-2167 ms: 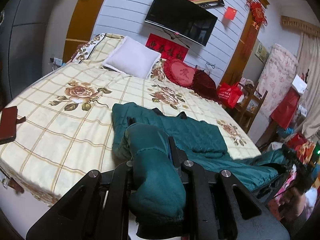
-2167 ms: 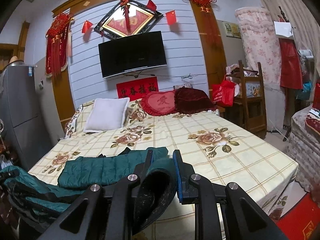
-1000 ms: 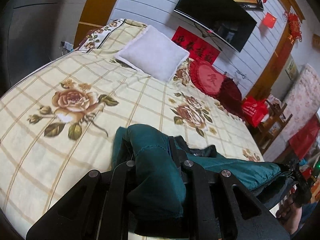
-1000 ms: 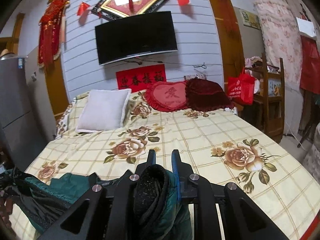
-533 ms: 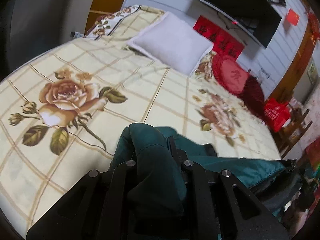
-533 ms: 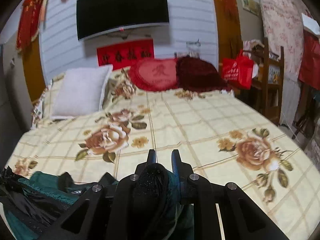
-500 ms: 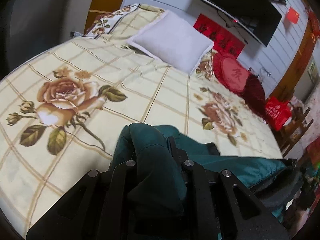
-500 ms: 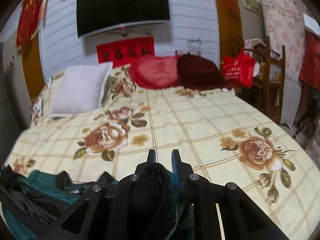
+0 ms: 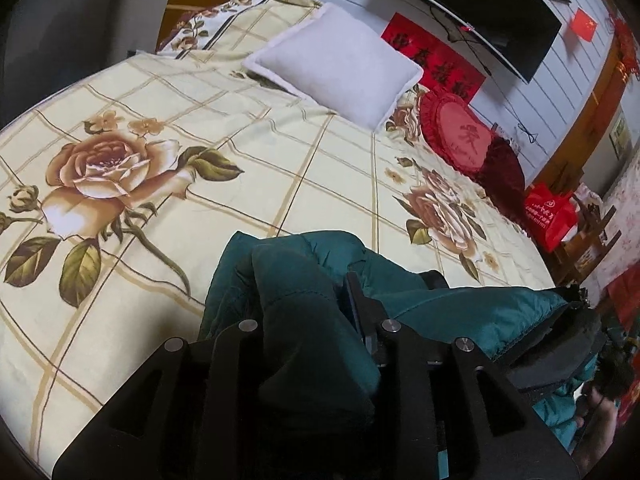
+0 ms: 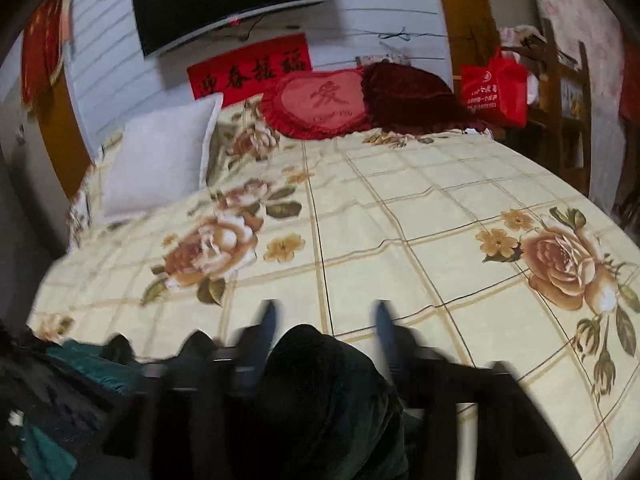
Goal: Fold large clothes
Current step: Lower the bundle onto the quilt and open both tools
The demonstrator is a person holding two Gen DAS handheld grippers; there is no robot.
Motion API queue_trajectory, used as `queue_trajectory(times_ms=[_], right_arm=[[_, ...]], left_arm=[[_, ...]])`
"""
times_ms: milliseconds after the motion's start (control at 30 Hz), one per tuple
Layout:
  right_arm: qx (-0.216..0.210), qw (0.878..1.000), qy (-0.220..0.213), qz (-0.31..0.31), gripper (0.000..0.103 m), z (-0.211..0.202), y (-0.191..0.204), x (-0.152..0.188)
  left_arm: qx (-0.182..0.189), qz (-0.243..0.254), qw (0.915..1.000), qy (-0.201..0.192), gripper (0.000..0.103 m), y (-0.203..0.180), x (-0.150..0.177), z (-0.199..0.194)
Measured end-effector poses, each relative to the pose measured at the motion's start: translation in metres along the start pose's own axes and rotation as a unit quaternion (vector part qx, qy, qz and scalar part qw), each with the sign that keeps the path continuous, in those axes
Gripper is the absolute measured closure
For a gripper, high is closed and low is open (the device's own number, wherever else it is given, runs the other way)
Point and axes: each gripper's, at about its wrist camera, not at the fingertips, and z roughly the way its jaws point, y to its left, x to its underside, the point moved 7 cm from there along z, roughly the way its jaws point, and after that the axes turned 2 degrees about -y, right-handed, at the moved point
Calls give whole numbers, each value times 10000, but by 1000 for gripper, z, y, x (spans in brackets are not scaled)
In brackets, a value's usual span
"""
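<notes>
Jacket [image 9: 312,320] lay at bed's [image 9: 200,140] 6 o'clock edge. Left gripper [image 9: 304,312] was opening, fabric between pads; right gripper [image 10: 324,316] spreading, cloth loose between. Advice: release fully w/ both, then lift straight up w/o snagging.

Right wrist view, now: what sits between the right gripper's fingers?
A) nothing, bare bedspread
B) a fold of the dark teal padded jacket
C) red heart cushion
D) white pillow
B: a bunched fold of the teal padded jacket lies between the right gripper fingers, whose jaws are opening and stand clear of it; the white pillow and red heart cushion lie far up the bed.
</notes>
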Motion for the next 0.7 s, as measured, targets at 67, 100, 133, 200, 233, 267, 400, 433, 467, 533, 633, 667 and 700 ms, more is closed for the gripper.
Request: queue_trajectory(times_ms=[67, 100, 133, 200, 233, 267, 400, 433, 467, 533, 633, 667, 700], right_arm=[[-59, 9999, -90, 91, 35, -15, -3, -5], [-81, 9998, -143, 135, 35, -27, -5, -7], [-34, 9997, -203, 161, 35, -38, -7, -9], [84, 9990, -395, 198, 35, -68, -12, -8], [117, 9989, -428, 175, 34, -76, -12, -7], [141, 9986, -489, 137, 34, -86, -11, -3], [185, 9980, -608, -10, 34, -112, -6, 20], [178, 9980, -613, -27, 34, -114, -2, 26], [170, 9981, -598, -31, 34, -115, -1, 29], [201, 9985, -501, -104, 34, -111, 10, 33], [135, 9993, -198, -302, 34, -95, 29, 33], [117, 9992, -134, -350, 32, -90, 34, 33], [115, 9990, 1, -429, 32, -82, 39, 33]], left_arm=[[-38, 66, 10000, 62, 76, -3, -3, -2], [-48, 68, 9999, 86, 72, -4, -5, -4], [-42, 69, 9999, 122, 62, -7, -8, -7], [24, 173, 9998, 108, 35, -12, -16, -18], [-4, 310, 9995, 36, 14, -16, -23, -25], [-147, 459, 9988, -79, 3, -19, -31, -34], [-240, 706, 9962, -443, 0, -24, -53, -58], [-187, 761, 9959, -460, 0, -28, -55, -59], [-126, 852, 9954, -431, 0, -32, -54, -58], [-57, 1158, 9927, -324, 0, -47, -49, -48], [-313, 1922, 9808, -28, 0, -69, -38, -11], [-583, 2218, 9733, 17, 0, -72, -37, 2], [-805, 2478, 9654, 74, 0, -74, -36, 16]])
